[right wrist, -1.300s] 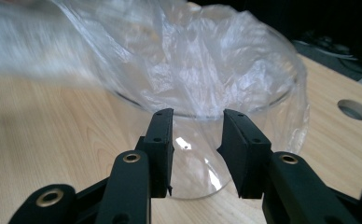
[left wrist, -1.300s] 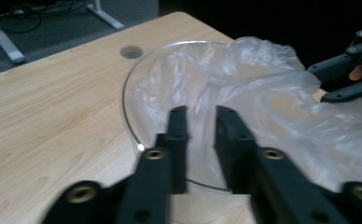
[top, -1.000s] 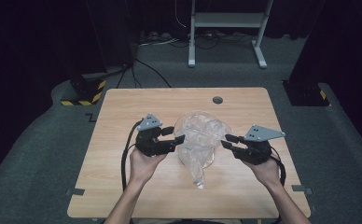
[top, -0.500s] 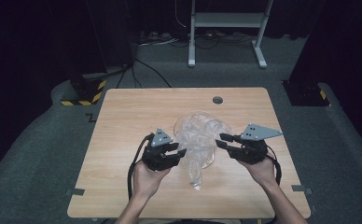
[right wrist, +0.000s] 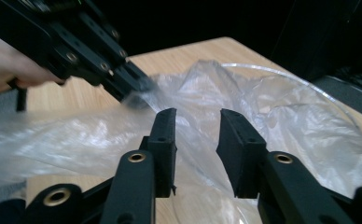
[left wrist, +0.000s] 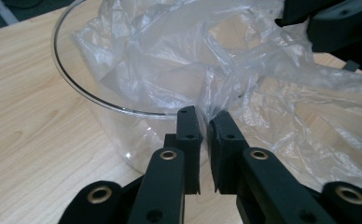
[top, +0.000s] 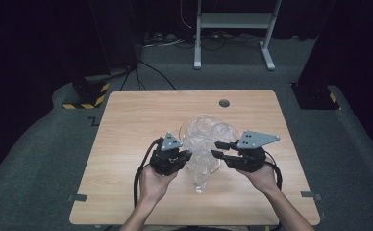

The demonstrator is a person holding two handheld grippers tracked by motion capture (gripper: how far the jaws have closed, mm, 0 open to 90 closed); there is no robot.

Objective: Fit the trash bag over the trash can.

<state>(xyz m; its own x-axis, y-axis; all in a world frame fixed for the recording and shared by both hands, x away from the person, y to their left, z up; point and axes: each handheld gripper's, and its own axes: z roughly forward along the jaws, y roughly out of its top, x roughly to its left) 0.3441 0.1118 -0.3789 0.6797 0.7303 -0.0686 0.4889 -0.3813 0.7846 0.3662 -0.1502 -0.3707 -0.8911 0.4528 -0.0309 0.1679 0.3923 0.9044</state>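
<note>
A clear round bowl (top: 190,126) stands at the middle of the wooden table (top: 127,125). A crumpled transparent plastic bag (top: 201,166) lies in it and spills over its near rim toward the person. My left gripper (top: 187,155) is at the bowl's near left side. In the left gripper view its jaws are shut on a fold of the bag (left wrist: 170,56), just outside the bowl rim (left wrist: 76,84). My right gripper (top: 217,148) hovers at the bowl's right side. Its jaws stand open over the bag (right wrist: 76,140), with the left gripper (right wrist: 137,93) facing it.
A small round hole (top: 224,103) sits near the table's far edge. Beyond the table stand a white metal frame (top: 232,29) and cables on grey carpet. A yellow-and-black striped base (top: 86,98) lies at the far left.
My left gripper has moved nearer the person and rightward, dragging the bag's edge off the bowl. The right gripper has edged left toward the bowl.
</note>
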